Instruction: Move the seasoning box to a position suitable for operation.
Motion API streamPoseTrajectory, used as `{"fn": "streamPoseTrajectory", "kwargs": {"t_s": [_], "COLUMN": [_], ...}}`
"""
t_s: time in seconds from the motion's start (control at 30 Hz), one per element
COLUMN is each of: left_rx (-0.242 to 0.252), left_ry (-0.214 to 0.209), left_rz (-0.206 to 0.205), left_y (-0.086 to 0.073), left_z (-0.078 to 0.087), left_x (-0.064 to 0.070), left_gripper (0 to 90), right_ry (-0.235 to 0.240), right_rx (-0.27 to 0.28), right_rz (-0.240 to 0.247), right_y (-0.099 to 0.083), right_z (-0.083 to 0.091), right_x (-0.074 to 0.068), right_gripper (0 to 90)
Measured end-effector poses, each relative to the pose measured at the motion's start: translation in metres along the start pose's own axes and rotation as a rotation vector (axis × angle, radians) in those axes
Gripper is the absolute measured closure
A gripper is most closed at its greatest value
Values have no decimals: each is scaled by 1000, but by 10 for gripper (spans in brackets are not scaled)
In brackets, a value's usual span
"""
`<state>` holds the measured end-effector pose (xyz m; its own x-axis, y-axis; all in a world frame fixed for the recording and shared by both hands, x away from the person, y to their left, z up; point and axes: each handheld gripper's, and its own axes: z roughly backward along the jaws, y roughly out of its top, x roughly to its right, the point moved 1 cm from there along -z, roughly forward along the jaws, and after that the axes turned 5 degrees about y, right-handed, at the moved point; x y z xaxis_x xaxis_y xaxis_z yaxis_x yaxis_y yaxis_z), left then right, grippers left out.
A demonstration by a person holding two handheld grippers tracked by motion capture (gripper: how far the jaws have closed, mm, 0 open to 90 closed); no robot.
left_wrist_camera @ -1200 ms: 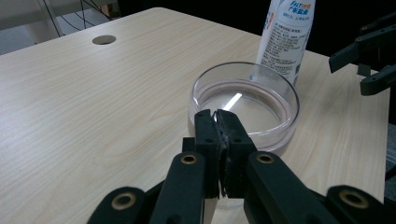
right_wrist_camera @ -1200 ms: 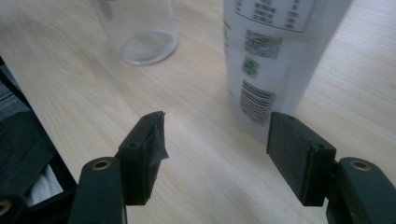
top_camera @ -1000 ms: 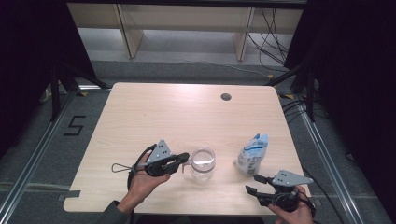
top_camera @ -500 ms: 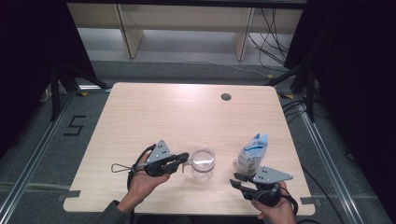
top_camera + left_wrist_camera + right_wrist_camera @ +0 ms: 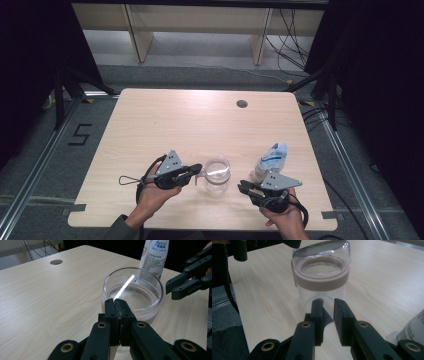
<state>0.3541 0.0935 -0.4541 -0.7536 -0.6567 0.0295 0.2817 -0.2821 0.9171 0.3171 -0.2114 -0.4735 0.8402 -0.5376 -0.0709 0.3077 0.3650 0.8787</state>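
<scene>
A clear jar [image 5: 216,176] with a pinkish band under its see-through lid [image 5: 322,255] stood near the front edge of the pale wooden desk [image 5: 200,120], between the two hand-held tongs. The left tongs [image 5: 196,172] were clenched on the edge of the lid, the jaws pressed together with no gap in the left gripper view, seemingly to steady the jar or to get a purchase on its top. In the right gripper view the lid sat tilted on the band, raised at the side nearest the left tongs, which suggested it was being prised up rather than merely held down. The right tongs [image 5: 242,186] hung just beside the jar on its other side, released, the jaws a little apart and holding nothing; pointed at the clear wall below the band, they appeared poised to brace the body while the lid came away. A white and blue packet [image 5: 270,160] stood on the desk beside the jar, behind the right tongs and apart from them, probably kept within easy reach for what would follow. A dark round hole [image 5: 242,104] marked the far part of the desk. A cable loop [image 5: 129,180] trailed from the left tongs towards the desk's left edge.
</scene>
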Motion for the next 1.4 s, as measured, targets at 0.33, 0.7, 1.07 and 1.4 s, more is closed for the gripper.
{"fn": "streamPoseTrajectory", "kwargs": {"t_s": [0.33,0.7,1.07,1.4], "left_rx": [5,7,10,43], "left_ry": [0,0,-13,-13], "left_rz": [4,6,14,84], "left_y": [-1,-2,-2,-10], "left_z": [0,0,0,10], "left_x": [0,0,-1,-5], "left_gripper": [883,883,849,425], "right_ry": [7,-4,16,9], "right_rx": [33,41,34,53], "right_rz": [-5,24,13,22], "right_y": [9,15,24,27], "right_z": [-9,-22,-26,-28], "right_x": [-1,4,4,2], "right_gripper": [893,893,893,892]}}
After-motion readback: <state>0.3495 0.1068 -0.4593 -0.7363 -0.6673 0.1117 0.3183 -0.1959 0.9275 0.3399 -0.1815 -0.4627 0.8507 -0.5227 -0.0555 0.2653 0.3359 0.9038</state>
